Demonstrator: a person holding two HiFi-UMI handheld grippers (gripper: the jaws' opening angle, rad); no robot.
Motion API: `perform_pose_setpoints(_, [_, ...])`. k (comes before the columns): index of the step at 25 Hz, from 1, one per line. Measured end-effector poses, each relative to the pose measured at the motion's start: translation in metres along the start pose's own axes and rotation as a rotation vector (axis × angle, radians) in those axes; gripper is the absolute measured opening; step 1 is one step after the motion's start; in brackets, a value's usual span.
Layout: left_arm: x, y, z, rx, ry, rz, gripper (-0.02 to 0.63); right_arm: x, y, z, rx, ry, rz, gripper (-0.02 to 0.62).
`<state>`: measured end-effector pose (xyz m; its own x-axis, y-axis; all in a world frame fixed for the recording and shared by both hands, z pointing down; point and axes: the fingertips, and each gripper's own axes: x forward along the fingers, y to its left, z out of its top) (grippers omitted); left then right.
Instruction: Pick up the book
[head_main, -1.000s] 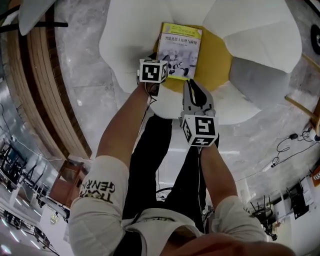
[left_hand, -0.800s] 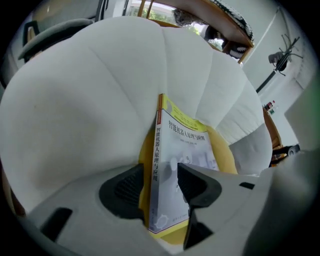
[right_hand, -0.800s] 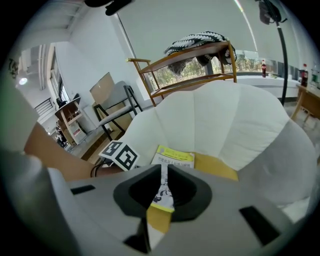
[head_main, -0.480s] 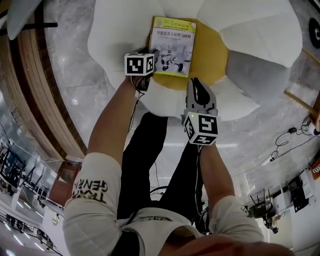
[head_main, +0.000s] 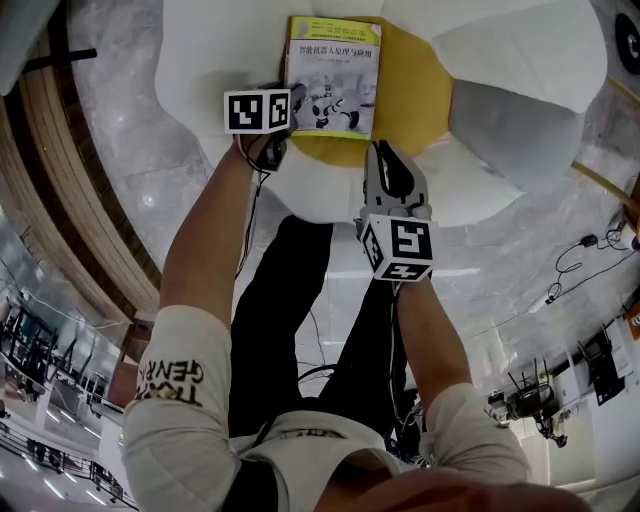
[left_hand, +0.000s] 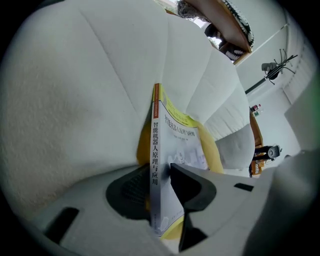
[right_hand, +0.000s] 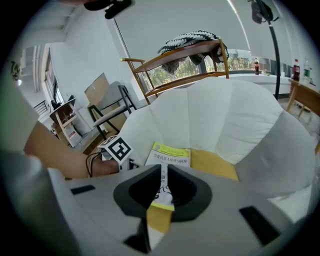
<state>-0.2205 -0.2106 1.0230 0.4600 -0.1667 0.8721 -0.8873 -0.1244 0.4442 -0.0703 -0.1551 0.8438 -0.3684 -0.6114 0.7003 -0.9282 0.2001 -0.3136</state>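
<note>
The book (head_main: 332, 75) lies cover up on the yellow centre pad (head_main: 415, 100) of a flower-shaped seat. It covers the left part of the pad, and its spine runs along the pad's left edge, just beside a white petal (head_main: 190, 60).

The left gripper (head_main: 291, 98) is at this spine edge, near the book's near left corner. In the left gripper view the 2 fingers (left_hand: 192, 185) have just been closing, and the book (left_hand: 156, 150) is between them: 1 finger is on the cover, the other is under the book against the yellow pad, and both pads touch it.

The right gripper (head_main: 389, 160) is over the near edge of the yellow pad, close to the book but apart from it. Its fingers (right_hand: 185, 192) stand very narrow, with only a thin slit, and hold nothing; through the slit the book (right_hand: 170, 155) shows.

White petals (head_main: 520, 50) and 1 grey petal (head_main: 500, 130) surround the pad, on a marble floor (head_main: 130, 150).
</note>
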Motion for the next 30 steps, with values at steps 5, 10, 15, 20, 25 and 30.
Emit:
perform_pose_setpoints(5, [-0.004, -0.006, -0.001, 0.027, 0.031, -0.034, 0.110, -0.003, -0.003, -0.003, -0.001, 0.006, -0.009, 0.029])
perform_pose_setpoints(10, [0.001, -0.002, -0.002, -0.004, 0.033, -0.081, 0.109, -0.005, -0.010, -0.012, -0.011, 0.011, -0.012, 0.029])
perform_pose_setpoints(15, [0.003, -0.006, -0.002, 0.073, 0.016, -0.062, 0.120, -0.005, -0.019, -0.023, 0.022, 0.025, -0.040, 0.030])
perform_pose_setpoints(20, [0.003, -0.012, -0.002, 0.301, -0.047, 0.053, 0.132, -0.001, -0.014, -0.025, 0.014, 0.039, -0.028, 0.029])
perform_pose_setpoints(25, [0.005, -0.007, -0.002, 0.201, -0.031, 0.038, 0.121, 0.002, -0.010, -0.020, -0.007, 0.037, -0.009, 0.029])
perform_pose_setpoints(30, [-0.003, -0.013, 0.000, 0.204, -0.030, 0.065, 0.094, -0.003, -0.015, -0.010, -0.012, 0.035, -0.011, 0.029])
